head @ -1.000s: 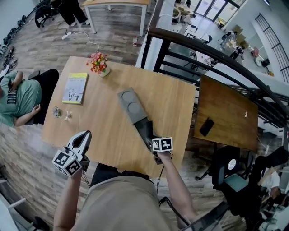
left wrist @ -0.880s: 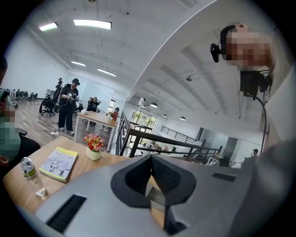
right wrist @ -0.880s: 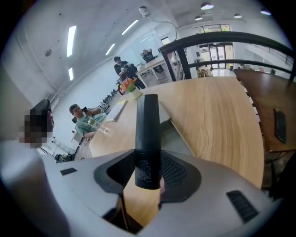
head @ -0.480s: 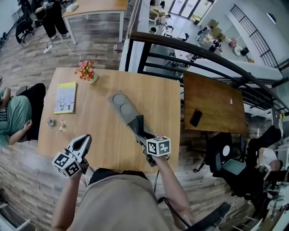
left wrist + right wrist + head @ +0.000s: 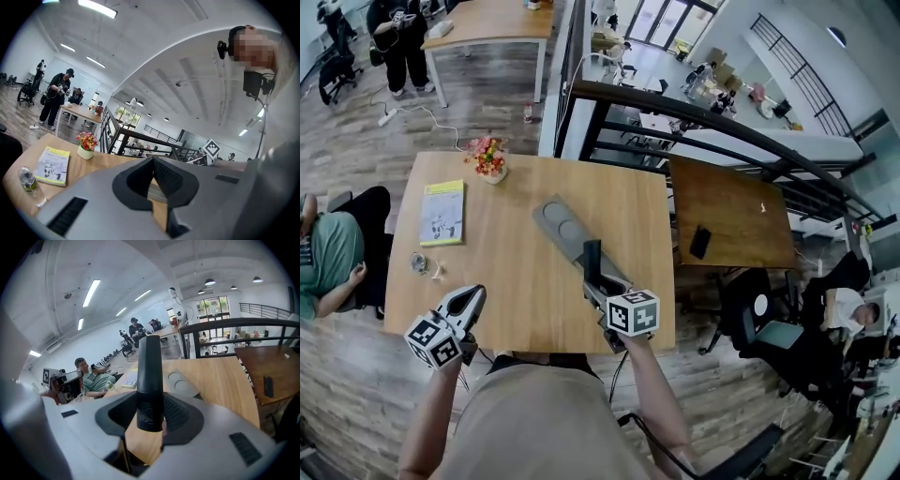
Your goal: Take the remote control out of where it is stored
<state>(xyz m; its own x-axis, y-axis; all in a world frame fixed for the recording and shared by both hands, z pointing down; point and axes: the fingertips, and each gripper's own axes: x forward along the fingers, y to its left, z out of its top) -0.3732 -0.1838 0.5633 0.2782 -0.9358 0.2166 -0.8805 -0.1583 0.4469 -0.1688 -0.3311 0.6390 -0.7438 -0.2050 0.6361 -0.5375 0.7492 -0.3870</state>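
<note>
My right gripper (image 5: pixel 598 281) is shut on a black remote control (image 5: pixel 592 255) and holds it above the wooden table (image 5: pixel 516 281), its free end pointing to the far side. In the right gripper view the remote control (image 5: pixel 149 376) stands up between the jaws of the right gripper (image 5: pixel 150 405). Just beyond it a flat grey holder (image 5: pixel 562 223) with two round recesses lies on the table; this holder (image 5: pixel 180 383) is bare. My left gripper (image 5: pixel 471 300) hangs at the table's near left edge, its jaws shut and nothing between them (image 5: pixel 152 161).
A flower pot (image 5: pixel 487 157), a yellow book (image 5: pixel 442 212) and a small bottle (image 5: pixel 420 262) are on the table's left part. A darker table (image 5: pixel 729 216) with a black phone (image 5: pixel 700 241) stands to the right, by a black railing (image 5: pixel 675 108). A person (image 5: pixel 328 258) sits at the left.
My right gripper has risen with the remote control, lifting it up off the table near the grey holder's end. The left gripper has shifted a little along the table's near edge.
</note>
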